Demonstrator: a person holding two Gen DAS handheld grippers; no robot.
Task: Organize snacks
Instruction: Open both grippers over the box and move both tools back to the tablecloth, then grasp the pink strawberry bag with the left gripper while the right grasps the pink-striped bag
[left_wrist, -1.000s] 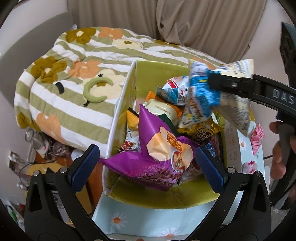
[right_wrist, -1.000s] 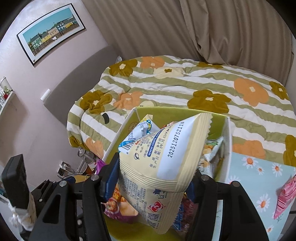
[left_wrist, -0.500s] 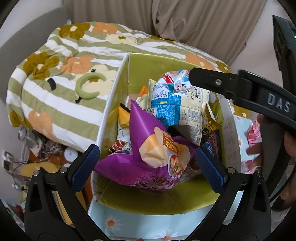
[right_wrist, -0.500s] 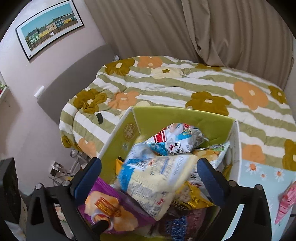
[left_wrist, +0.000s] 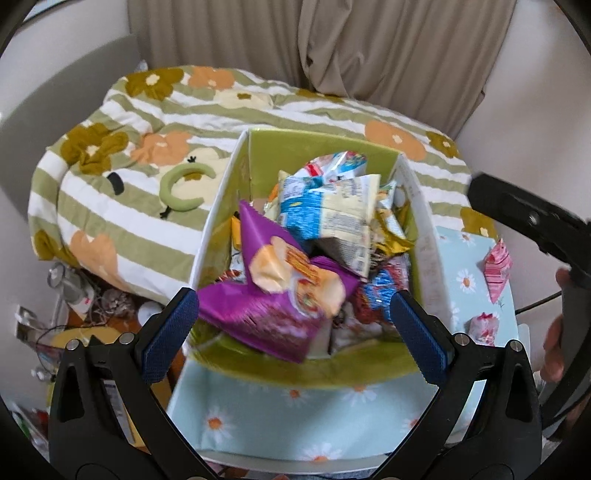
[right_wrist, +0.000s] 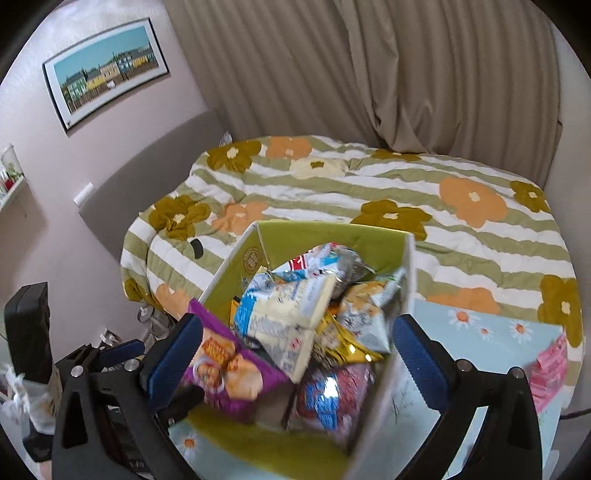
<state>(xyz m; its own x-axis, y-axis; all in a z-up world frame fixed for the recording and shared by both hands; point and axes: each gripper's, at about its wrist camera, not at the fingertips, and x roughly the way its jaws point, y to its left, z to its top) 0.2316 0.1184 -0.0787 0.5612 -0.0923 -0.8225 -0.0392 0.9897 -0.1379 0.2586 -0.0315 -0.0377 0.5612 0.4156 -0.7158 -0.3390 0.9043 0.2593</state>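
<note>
A green-lined cardboard box (left_wrist: 325, 151) (right_wrist: 332, 236) stands on a daisy-print table and holds several snack bags. A purple bag (left_wrist: 280, 295) (right_wrist: 225, 365) lies at its near left. A cream and blue bag (left_wrist: 328, 218) (right_wrist: 284, 314) lies on top of the pile. My left gripper (left_wrist: 291, 332) is open and empty above the box's near edge. My right gripper (right_wrist: 295, 354) is open and empty above the box. Two pink snack packs (left_wrist: 496, 269) (left_wrist: 482, 326) lie on the table to the right of the box; one shows in the right wrist view (right_wrist: 550, 369).
The daisy-print tablecloth (left_wrist: 280, 424) covers the table. A bed with a green striped flower quilt (right_wrist: 369, 192) lies behind the box. Clutter and cables (left_wrist: 74, 295) sit on the floor at left. Curtains (right_wrist: 369, 74) hang at the back.
My right gripper opened and let the cream and blue bag drop onto the pile in the box. It then drew back to the right. My left gripper stayed open.
</note>
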